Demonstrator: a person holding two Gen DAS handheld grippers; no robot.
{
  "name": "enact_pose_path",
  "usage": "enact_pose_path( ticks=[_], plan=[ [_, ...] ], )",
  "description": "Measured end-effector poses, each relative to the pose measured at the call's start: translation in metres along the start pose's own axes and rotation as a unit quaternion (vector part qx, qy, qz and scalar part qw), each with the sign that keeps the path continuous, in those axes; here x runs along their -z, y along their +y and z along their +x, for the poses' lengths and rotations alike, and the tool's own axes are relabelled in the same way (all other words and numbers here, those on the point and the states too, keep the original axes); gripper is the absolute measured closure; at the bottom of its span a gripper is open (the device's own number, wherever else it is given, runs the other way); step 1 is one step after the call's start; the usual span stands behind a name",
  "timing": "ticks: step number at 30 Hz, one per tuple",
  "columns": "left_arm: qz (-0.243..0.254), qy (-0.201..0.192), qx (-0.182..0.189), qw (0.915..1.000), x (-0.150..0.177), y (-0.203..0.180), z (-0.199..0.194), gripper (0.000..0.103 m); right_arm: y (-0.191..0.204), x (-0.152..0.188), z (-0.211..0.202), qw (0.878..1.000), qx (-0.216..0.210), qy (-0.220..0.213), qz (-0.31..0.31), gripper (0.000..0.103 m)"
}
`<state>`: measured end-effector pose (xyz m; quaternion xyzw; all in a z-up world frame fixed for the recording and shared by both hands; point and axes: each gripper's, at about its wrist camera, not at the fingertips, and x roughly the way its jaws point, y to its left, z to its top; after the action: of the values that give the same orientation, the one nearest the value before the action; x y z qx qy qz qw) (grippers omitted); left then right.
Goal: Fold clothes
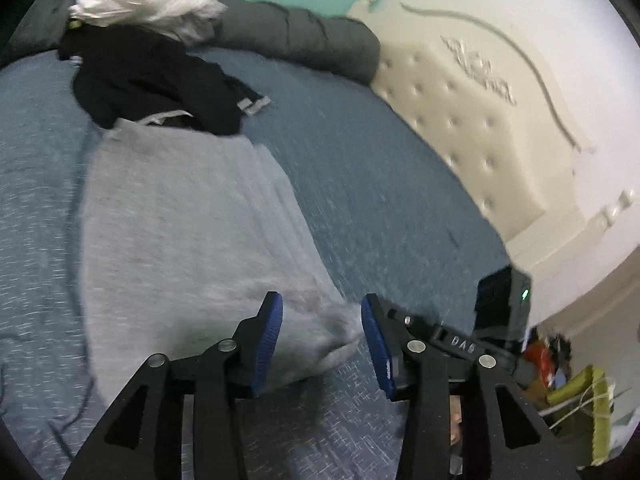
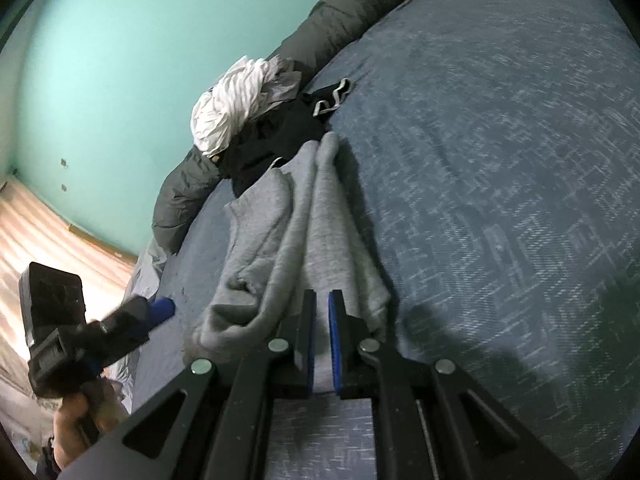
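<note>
Your right claw pinches the grey garment's near end; it runs lengthwise away; left claw hangs half-open, empty.

Grey garment lies lengthwise, partly folded, on the blue bedspread.

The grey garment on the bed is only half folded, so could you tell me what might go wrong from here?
1. The right gripper is nearly shut on the near edge of the grey garment; a thin pinch could slip when lifted.
2. The left gripper stands open, so that side lies loose and may bunch.
3. The garment's far end touches the black clothing, which might drag along.
</note>
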<state>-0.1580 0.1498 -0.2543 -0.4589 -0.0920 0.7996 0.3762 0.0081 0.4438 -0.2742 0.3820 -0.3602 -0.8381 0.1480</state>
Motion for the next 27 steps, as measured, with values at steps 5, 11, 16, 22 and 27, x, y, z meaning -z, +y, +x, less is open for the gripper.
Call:
enact_pose_path(
  ticks=[5, 11, 16, 22, 27],
  plan=[
    [-0.022, -0.003, -0.063, 0.9978, 0.007, 0.041, -0.021, 0.058, 0.02, -0.001, 0.008, 0.999, -0.025, 0.014, -0.017, 0.085],
    [-0.04, 0.027, -0.096, 0.9942, 0.035, 0.075, -0.013, 0.058, 0.042, 0.0, 0.016, 0.997, -0.047, 0.032, -0.043, 0.06],
    [-0.044, 0.026, -0.087, 0.9949, 0.048, 0.079, -0.006, 0.058, 0.039, 0.001, 0.027, 0.997, -0.051, 0.046, -0.034, 0.054],
    [-0.026, 0.031, -0.095, 0.9947, 0.052, 0.075, -0.006, 0.058, 0.046, -0.001, 0.02, 0.996, -0.073, 0.039, -0.038, 0.045],
    [-0.023, 0.033, -0.098, 0.9944, 0.047, 0.076, -0.001, 0.058, 0.05, 0.006, 0.037, 0.996, -0.027, 0.052, -0.061, 0.044]
  ],
)
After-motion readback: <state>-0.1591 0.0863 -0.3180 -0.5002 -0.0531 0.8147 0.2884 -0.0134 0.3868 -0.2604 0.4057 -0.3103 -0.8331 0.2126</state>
